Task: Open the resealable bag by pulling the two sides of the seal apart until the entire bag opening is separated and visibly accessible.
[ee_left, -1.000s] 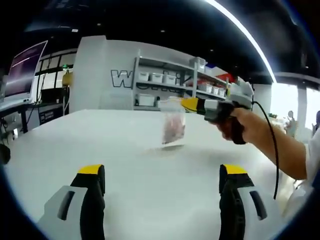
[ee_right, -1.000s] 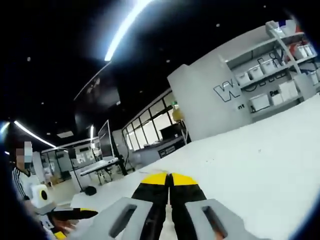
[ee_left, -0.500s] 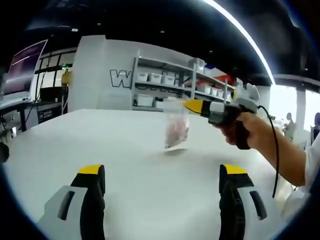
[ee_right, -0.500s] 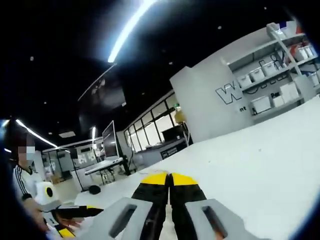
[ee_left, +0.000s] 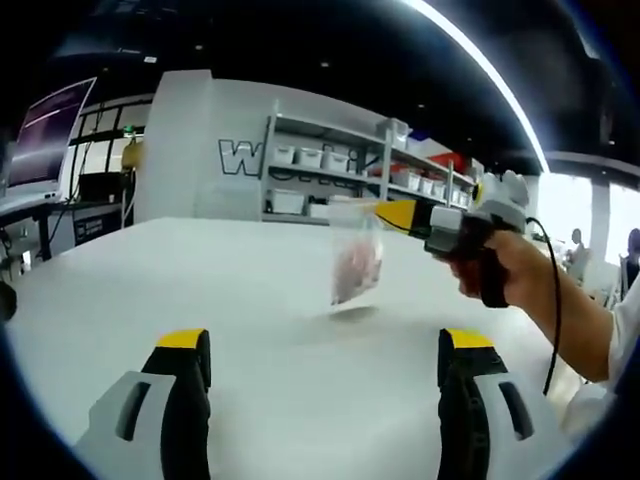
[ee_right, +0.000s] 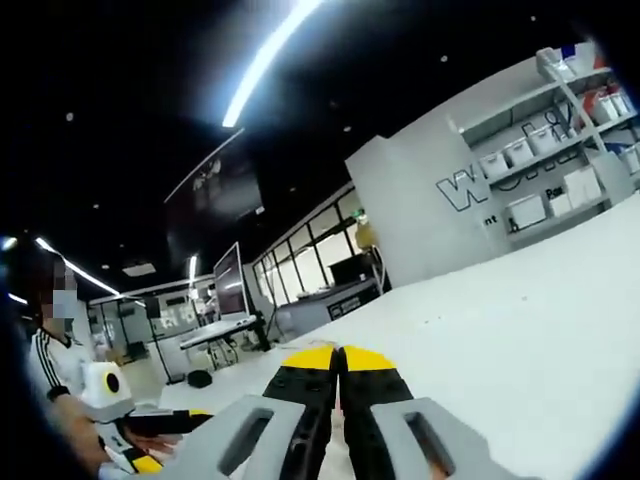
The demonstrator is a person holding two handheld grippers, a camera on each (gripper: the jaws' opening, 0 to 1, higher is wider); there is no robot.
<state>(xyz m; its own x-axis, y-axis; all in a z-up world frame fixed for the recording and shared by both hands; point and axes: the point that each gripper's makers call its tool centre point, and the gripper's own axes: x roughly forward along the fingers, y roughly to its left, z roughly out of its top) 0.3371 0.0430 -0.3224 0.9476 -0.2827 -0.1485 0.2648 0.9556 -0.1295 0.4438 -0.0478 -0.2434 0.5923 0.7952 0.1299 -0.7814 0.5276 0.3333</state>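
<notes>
Left gripper [ee_left: 323, 352]: black jaws, yellow tips, grey side plates with slot cutouts. Right gripper [ee_right: 340, 362]: same black/yellow jaws, grey slotted plates. Seen from the left gripper view, the right gripper has a yellow nose, grey body, black pistol grip, and a black cable [ee_left: 553, 320] looping down. White sleeve [ee_left: 627, 325] at the edge.

Wide white table [ee_left: 250, 300] ahead of jaws. Beyond it, white wall panel [ee_left: 200, 150] with large dark lettering. Metal shelving [ee_left: 340, 170] beside panel, stocked with white bins. Dark ceiling, long light strip [ee_left: 480, 70] overhead. Monitor [ee_left: 45, 135] far left. Windows [ee_right: 310, 255] behind distant desks.
</notes>
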